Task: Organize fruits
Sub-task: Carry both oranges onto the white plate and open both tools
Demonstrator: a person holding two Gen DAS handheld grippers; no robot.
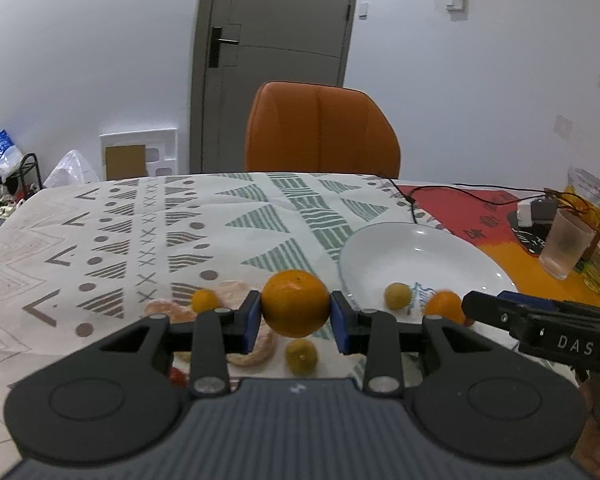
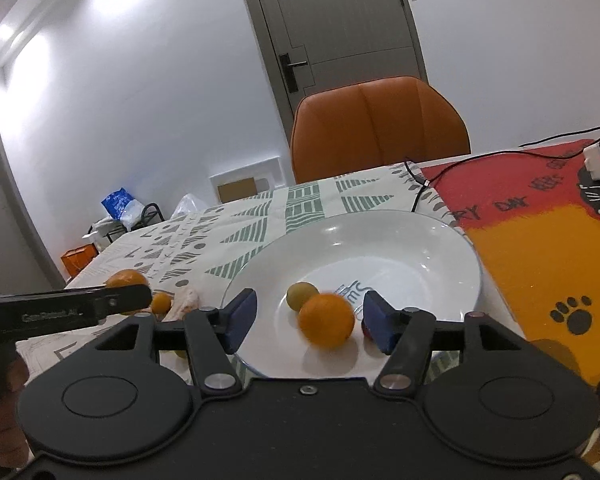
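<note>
My left gripper (image 1: 295, 316) is shut on a large orange (image 1: 295, 303) and holds it above the patterned tablecloth, left of the white plate (image 1: 452, 252). Under it lie peeled citrus pieces (image 1: 252, 354), a small orange fruit (image 1: 204, 300) and a yellow-green fruit (image 1: 301, 356). My right gripper (image 2: 308, 320) is open over the near part of the plate (image 2: 420, 248). A blurred orange (image 2: 326, 321) sits between its fingers without touching them, beside a yellow-green fruit (image 2: 300, 295) in the plate. The right gripper also shows in the left wrist view (image 1: 476, 304).
An orange chair (image 1: 320, 128) stands behind the table. A frosted cup (image 1: 564, 244), a charger with black cables (image 1: 534, 210) and bottles sit on the red and orange mat (image 2: 540, 264) at the right. The left gripper (image 2: 132, 298) crosses the right wrist view's left side.
</note>
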